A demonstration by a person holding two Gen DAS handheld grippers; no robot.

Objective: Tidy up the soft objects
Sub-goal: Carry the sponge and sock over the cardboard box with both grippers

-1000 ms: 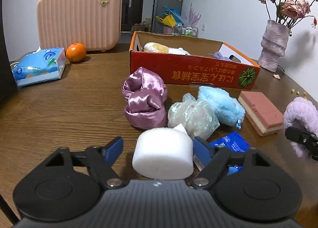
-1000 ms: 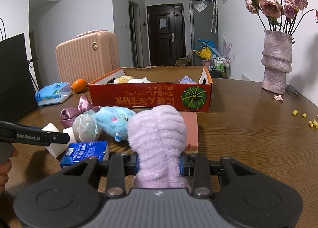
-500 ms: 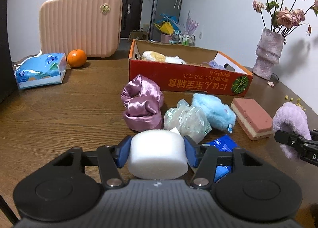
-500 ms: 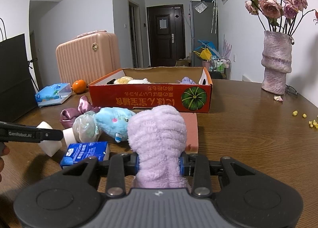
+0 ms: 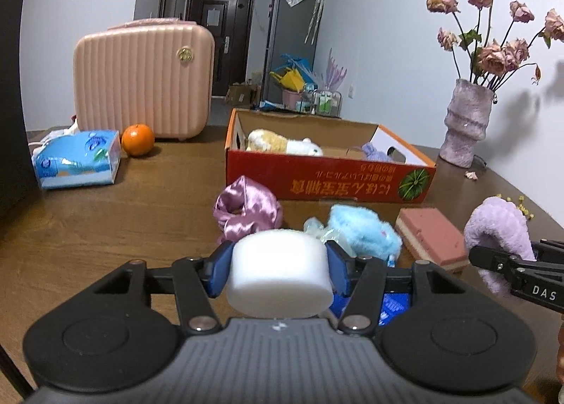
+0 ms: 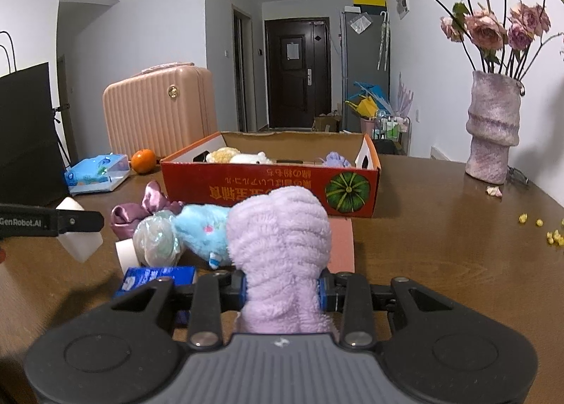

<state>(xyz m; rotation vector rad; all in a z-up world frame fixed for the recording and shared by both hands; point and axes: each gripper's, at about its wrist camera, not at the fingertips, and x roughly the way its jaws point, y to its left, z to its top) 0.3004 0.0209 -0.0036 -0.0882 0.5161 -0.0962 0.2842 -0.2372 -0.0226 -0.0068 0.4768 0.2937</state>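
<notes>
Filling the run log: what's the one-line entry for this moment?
left gripper: shut on foam | right gripper: shut on scrunchie | box: open, two plush inside

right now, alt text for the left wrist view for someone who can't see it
The left gripper clamps a white foam cylinder above a wooden table. Ahead lie a pink satin cloth, a blue plush and an open orange cardboard box.

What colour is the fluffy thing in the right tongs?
Pale lilac fluffy towelling cloth; clearest in the right wrist view.
</notes>
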